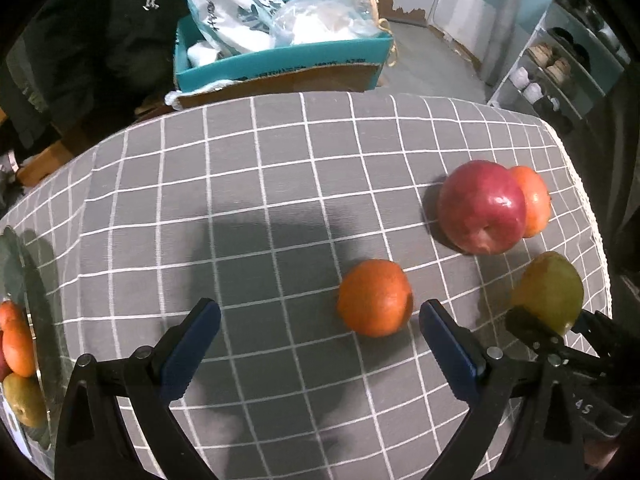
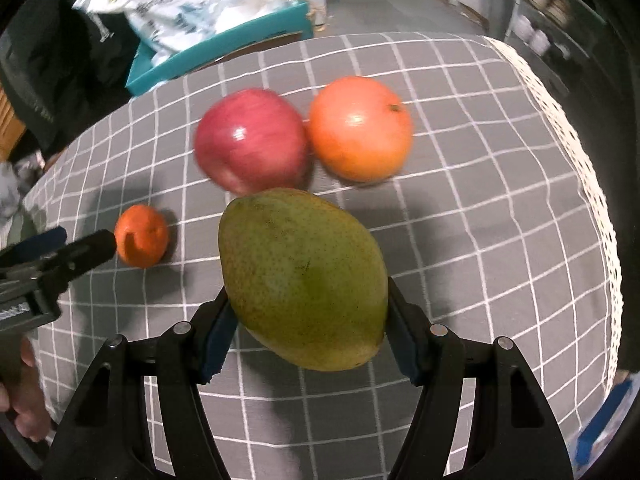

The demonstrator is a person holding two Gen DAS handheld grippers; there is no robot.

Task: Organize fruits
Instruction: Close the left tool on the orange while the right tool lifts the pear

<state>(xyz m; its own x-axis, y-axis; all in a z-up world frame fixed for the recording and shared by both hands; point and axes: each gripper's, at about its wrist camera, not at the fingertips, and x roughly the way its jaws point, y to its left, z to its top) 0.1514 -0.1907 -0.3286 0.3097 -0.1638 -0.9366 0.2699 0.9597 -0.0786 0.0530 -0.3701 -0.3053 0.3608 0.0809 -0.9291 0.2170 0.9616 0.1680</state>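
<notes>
My right gripper [image 2: 306, 324] is shut on a green mango [image 2: 304, 280] and holds it above the grey checked tablecloth; the mango also shows in the left wrist view [image 1: 550, 290]. My left gripper [image 1: 320, 320] is open and empty, with a small orange tangerine [image 1: 375, 297] just ahead between its fingers, nearer the right one. In the right wrist view the tangerine [image 2: 141, 235] touches the tip of the left gripper. A red apple [image 1: 480, 212] and a large orange fruit [image 1: 534, 200] sit together further right; both show in the right wrist view, the apple [image 2: 252, 140] and the orange [image 2: 360, 128].
A glass bowl [image 1: 24, 264] at the left edge holds several fruits. A teal cardboard box [image 1: 280, 60] with plastic bags stands beyond the table's far edge. A white shelf rack [image 1: 560, 68] stands at the back right. The table's right edge [image 2: 600, 208] has lace trim.
</notes>
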